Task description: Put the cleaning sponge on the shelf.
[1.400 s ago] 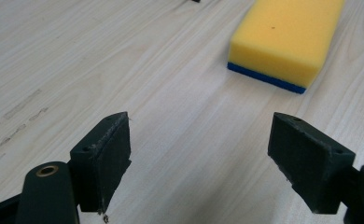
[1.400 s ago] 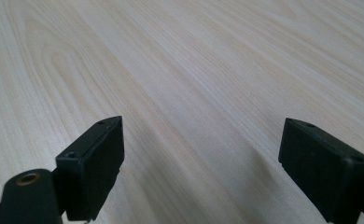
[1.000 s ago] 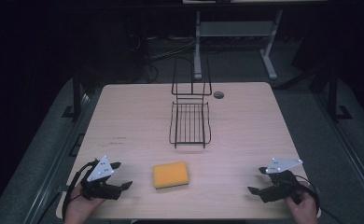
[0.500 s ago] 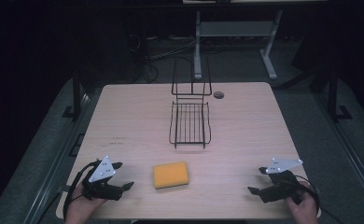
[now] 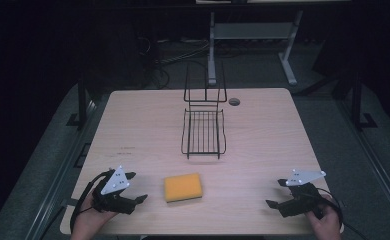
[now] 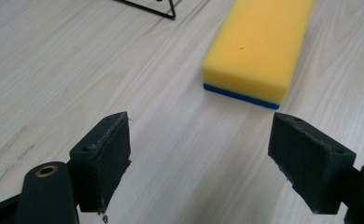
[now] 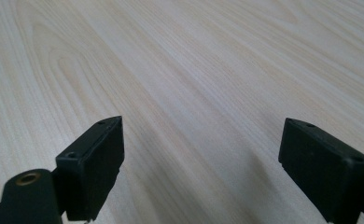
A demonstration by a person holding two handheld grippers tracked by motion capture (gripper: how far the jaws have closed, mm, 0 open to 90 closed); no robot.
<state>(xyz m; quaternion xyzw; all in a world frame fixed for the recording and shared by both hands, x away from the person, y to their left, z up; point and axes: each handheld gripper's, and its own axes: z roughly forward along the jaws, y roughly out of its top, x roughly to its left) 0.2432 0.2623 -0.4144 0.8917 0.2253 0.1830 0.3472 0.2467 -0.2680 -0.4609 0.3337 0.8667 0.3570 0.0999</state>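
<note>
- The left gripper (image 5: pixel 137 202) is held released at the table's (image 5: pixel 133 125) near-left corner, just beside the yellow sponge (image 5: pixel 183 187).
- The right gripper (image 5: pixel 273 205) is held released near the near-right corner.

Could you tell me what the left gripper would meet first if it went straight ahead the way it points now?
Most likely the yellow sponge: it lies just ahead of the open left gripper, slightly right of centre, so the right jaw might catch it first.
</note>
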